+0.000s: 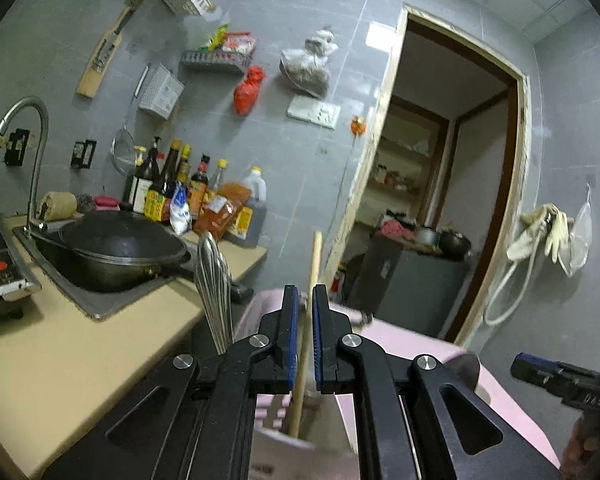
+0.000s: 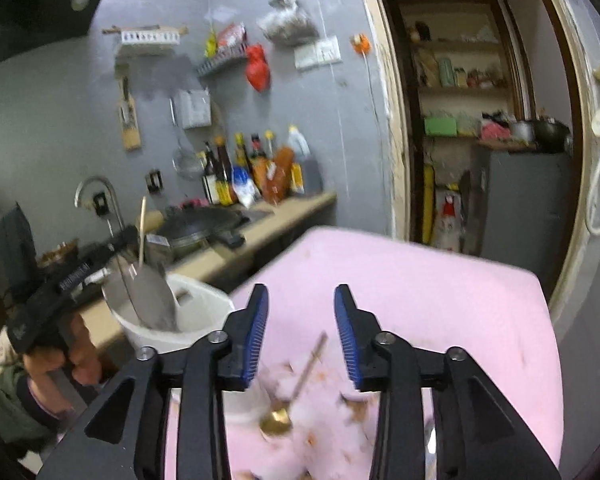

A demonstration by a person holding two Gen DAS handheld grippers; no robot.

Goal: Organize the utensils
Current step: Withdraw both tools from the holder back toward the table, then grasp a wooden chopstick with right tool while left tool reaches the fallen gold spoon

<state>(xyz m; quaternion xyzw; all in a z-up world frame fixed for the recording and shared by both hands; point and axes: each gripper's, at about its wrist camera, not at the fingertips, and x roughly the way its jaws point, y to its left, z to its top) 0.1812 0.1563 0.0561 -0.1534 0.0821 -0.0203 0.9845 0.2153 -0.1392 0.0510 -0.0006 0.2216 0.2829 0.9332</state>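
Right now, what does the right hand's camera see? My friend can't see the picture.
The right gripper hangs open above a pink table, just over a gold spoon lying among crumbs. To the left, the left gripper holds a wooden-handled spatula standing in a white tub. Behind are a counter with a black wok and sauce bottles.

A home kitchen, lived-in and a bit cluttered. A wok (image 1: 120, 246) sits in the steel sink (image 1: 84, 300) under a curved tap (image 1: 36, 152), with sauce bottles (image 1: 180, 188) lined up on the counter (image 1: 60, 364) against grey wall tiles. Racks (image 1: 216, 58) and bags (image 1: 306, 66) hang on the wall (a strainer (image 1: 123, 156) too), and a doorway (image 1: 440, 184) opens onto pantry shelves (image 2: 460, 88).
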